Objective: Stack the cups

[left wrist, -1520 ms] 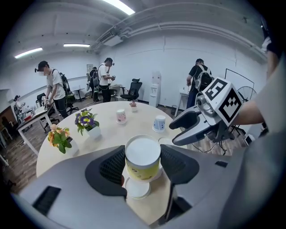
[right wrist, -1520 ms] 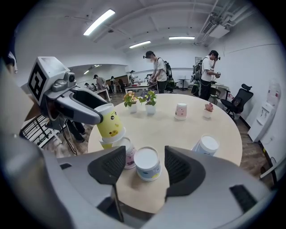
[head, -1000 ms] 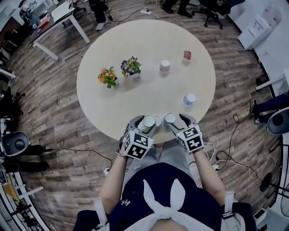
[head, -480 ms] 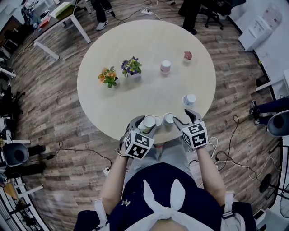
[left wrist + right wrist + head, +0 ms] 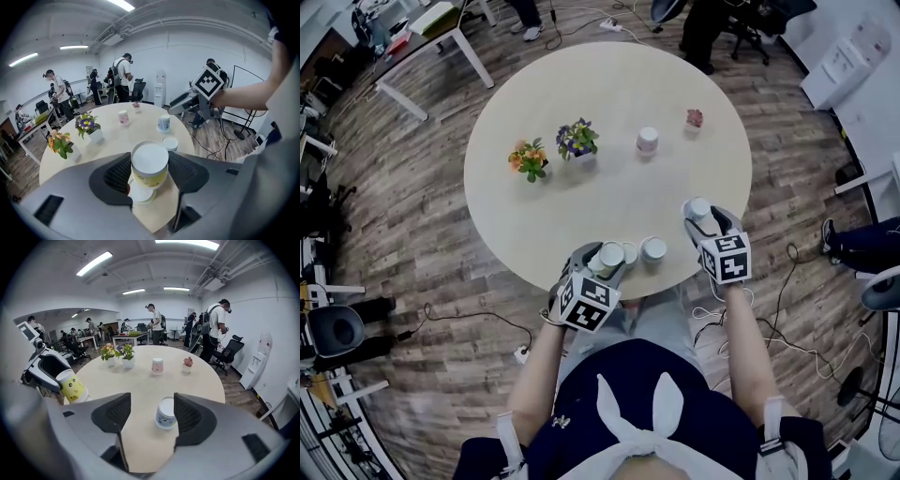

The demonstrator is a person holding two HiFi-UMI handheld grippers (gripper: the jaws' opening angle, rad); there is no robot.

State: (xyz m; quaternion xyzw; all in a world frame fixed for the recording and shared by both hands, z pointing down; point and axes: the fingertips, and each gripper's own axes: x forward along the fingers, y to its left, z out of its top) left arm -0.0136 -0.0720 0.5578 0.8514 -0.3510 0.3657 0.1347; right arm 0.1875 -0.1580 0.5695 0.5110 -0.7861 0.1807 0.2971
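Head view with both gripper views: round beige table seen from above. Left gripper at the near edge, jaws clamped on an inverted yellow paper cup, pads against both its sides. Yellow cup tilted in the right gripper view and held over an inverted pale paper cup standing on the table. Second inverted white cup just beside, to the right. Right gripper at the table's right edge, jaws apart, astride an inverted blue-and-white paper cup resting on the tabletop, nearer the right jaw, contact with that jaw not determinable. Farther across: inverted pink paper cup, small pink potted plant, orange-flowered pot, purple-flowered pot. People standing in the room beyond.
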